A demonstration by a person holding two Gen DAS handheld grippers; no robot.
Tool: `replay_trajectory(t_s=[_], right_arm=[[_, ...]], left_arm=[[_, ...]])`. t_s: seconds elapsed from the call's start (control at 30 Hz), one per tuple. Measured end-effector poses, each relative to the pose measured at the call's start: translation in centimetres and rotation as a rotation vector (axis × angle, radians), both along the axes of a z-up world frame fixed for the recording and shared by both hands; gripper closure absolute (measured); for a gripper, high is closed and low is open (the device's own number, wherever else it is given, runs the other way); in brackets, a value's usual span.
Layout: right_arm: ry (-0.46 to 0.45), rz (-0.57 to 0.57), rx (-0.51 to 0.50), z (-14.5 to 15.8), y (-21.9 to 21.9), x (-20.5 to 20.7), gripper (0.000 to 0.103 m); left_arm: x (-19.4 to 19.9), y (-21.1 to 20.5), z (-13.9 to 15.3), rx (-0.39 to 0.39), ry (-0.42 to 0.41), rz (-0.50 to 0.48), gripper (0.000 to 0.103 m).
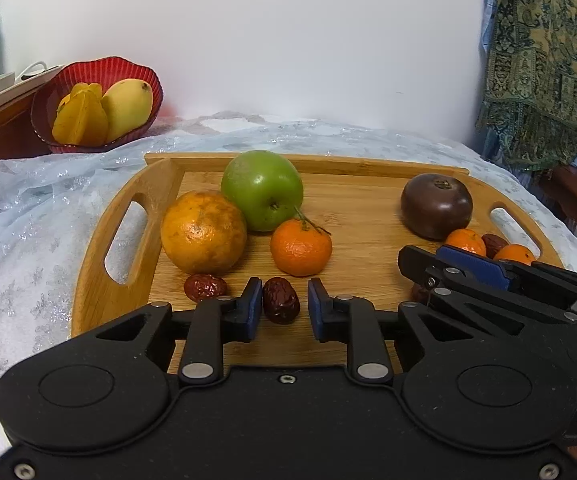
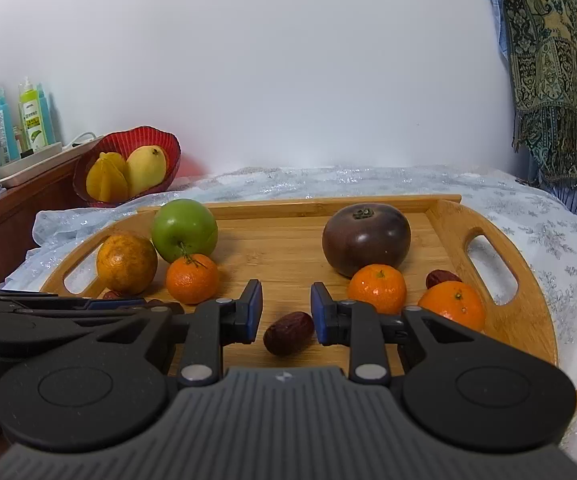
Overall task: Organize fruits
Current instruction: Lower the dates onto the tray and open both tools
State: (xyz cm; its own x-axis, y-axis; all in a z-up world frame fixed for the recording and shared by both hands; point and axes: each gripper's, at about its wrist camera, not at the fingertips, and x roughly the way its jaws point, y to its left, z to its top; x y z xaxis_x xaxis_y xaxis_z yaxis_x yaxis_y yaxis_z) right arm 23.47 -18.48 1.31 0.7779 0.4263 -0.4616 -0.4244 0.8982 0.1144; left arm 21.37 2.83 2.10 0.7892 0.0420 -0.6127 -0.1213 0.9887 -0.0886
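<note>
A wooden tray [image 1: 352, 204] holds a green apple [image 1: 262, 190], a large orange [image 1: 203, 232], a tangerine [image 1: 301, 248], a dark purple fruit [image 1: 436, 206], two small tangerines [image 2: 376, 288] and several red dates. My left gripper [image 1: 281, 308] is open around a red date [image 1: 280, 300], which lies against the left pad. Another date [image 1: 204, 287] lies to its left. My right gripper [image 2: 286, 312] is open just above a third date [image 2: 288, 333] near the tray's front. The right gripper also shows in the left wrist view [image 1: 468, 268].
A red bowl [image 1: 100, 76] with a mango [image 1: 127, 109] and starfruit [image 1: 82, 118] stands at the back left on a wooden cabinet. Bottles [image 2: 32, 118] stand beyond it. A patterned cloth [image 1: 544, 64] hangs at the right. The tray rests on a pale lacy cover [image 1: 36, 264].
</note>
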Motion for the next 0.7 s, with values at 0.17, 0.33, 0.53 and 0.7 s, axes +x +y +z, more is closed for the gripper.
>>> replay_trajectory(t_s=[0.17,0.33,0.53,0.7], right_arm=[[-0.018,0.001,0.000,0.3,-0.1,-0.2,0.068],[-0.046,-0.002,0.001,0.8,-0.3,-0.8,0.061],[-0.062,-0.005,0.014,1.4,-0.7,-1.3,0.052],[-0.075,-0.008,0.015,1.9,-1.0,-1.9,0.050]], left_arm=[[-0.3,0.1,0.3,-0.009,-0.008,-0.001,0.076],[-0.7,0.2,0.7,-0.004,-0.011,0.007,0.072],[-1.4,0.5,1.4,-0.016,-0.018,0.014,0.068],[-2.1,0.6,1.8,-0.028,-0.023,0.018,0.067]])
